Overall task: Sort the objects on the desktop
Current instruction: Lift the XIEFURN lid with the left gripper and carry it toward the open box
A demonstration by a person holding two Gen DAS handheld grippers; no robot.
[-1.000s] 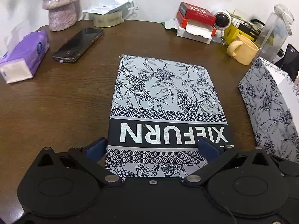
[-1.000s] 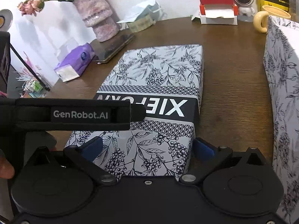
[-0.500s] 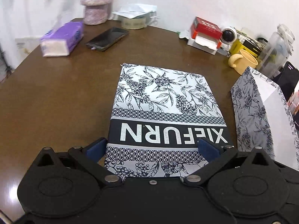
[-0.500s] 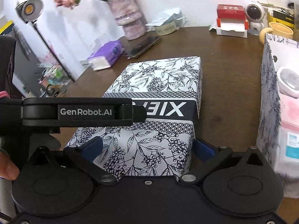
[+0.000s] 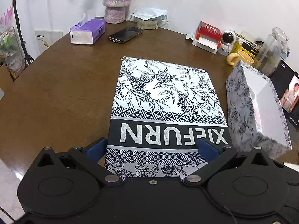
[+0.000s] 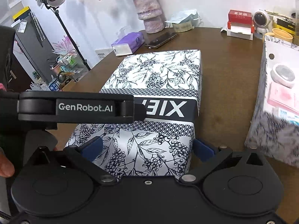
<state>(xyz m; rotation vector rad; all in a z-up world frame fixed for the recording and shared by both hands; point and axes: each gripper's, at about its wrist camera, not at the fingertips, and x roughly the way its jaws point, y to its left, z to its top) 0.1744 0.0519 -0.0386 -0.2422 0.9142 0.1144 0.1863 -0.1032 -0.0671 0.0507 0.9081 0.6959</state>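
Gripping the patterned lid (image 5: 164, 112) between both pairs of tongs, left gripper (image 5: 152, 147) and right gripper (image 6: 147, 146) have raised it; open box (image 6: 280, 97) waits rightward.

Your left gripper (image 5: 152, 147) and right gripper (image 6: 147, 146) both sit low and level, jaws spread wide on either side of the patterned box lid (image 5: 166, 112), blue pads at its edges. Your fingertip (image 6: 6, 167) shows beside the right gripper.
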